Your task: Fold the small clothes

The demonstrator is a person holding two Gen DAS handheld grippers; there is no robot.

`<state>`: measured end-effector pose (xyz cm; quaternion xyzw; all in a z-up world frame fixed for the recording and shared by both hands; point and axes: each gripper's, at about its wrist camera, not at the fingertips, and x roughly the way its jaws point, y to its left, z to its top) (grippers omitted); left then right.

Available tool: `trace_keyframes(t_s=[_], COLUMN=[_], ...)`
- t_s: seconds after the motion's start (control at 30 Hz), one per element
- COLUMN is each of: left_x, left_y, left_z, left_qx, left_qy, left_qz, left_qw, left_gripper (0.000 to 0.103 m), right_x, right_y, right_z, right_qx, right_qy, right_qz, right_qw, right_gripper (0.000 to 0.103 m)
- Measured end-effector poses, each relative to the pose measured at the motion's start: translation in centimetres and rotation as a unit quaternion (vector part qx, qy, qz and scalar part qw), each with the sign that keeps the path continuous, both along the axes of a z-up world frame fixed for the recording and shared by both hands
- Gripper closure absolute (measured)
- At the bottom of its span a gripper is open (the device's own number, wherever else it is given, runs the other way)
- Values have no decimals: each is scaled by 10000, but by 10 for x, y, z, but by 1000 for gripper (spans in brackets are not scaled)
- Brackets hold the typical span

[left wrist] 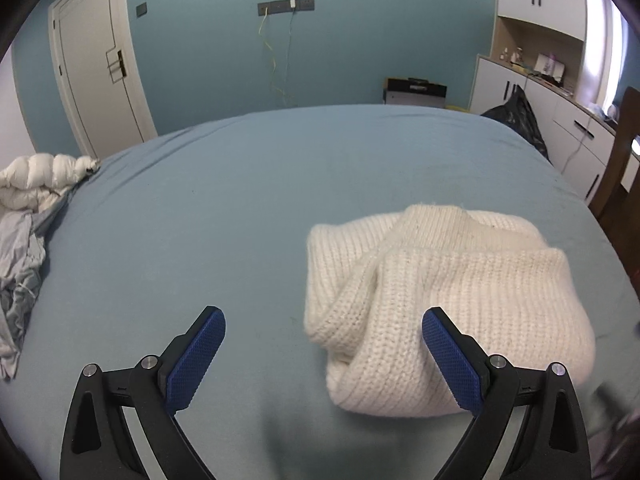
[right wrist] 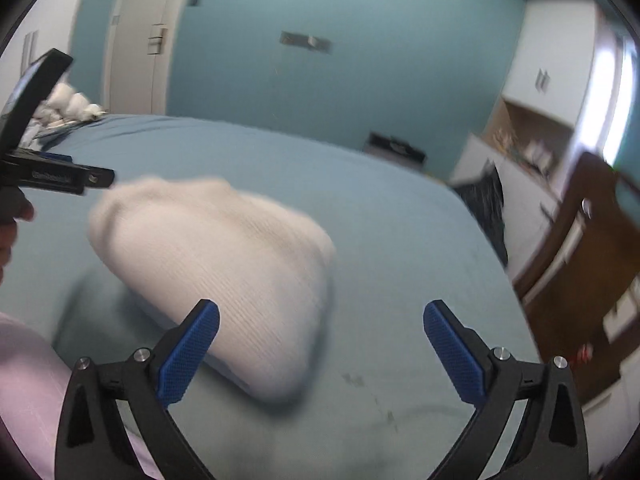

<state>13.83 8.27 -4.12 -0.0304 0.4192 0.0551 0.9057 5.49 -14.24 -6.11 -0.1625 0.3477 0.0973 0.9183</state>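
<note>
Left wrist view shows the left gripper (left wrist: 323, 334) with its blue pads spread wide and nothing between them, above a blue bed sheet (left wrist: 200, 220). A folded white knit sweater (left wrist: 440, 300) lies on the sheet, partly behind the right-hand finger. From the right wrist view, the right gripper (right wrist: 321, 330) also stands wide apart, empty, with the sweater (right wrist: 224, 256) blurred just beyond its left finger.

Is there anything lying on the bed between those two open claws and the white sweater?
Nothing visible. The folded sweater lies on the bare bed sheet right ahead of the left gripper and right gripper, jaws open. The white duvet sits far off.
</note>
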Motion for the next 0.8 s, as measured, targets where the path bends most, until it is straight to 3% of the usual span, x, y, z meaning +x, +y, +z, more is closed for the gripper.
trace_keyframes(t_s=[0.03, 0.1, 0.2, 0.27, 0.37, 0.53, 0.8], left_x=[2, 1, -1, -2, -6, -15, -5], left_y=[0, 3, 6, 4, -5, -26, -42], left_z=[0, 2, 5, 5, 4, 15, -9], left_qx=[-40, -67, -70, -96, -72, -69, 236], left_qy=[18, -24, -89, -125, -160, -308, -72], left_qz=[32, 97, 99, 44, -43, -431, -628], left_qw=[10000, 9999, 9999, 9999, 9998, 9986, 9977], left_gripper=[3, 3, 3, 3, 3, 1, 0], right_x=[6, 14, 15, 27, 33, 33, 20], right_y=[13, 30, 71, 84, 77, 48, 43], right_z=[-10, -24, -38, -57, -60, -46, -59], right_qx=[79, 85, -522, -1009, -968, -745, -915], right_qy=[338, 564, 87, 26, -66, 164, 514], right_qz=[141, 487, 875, 877, 651, 148, -298], right_qw=[9993, 9972, 9948, 9910, 9932, 9970, 9940], right_gripper=[3, 3, 4, 34, 39, 56, 59])
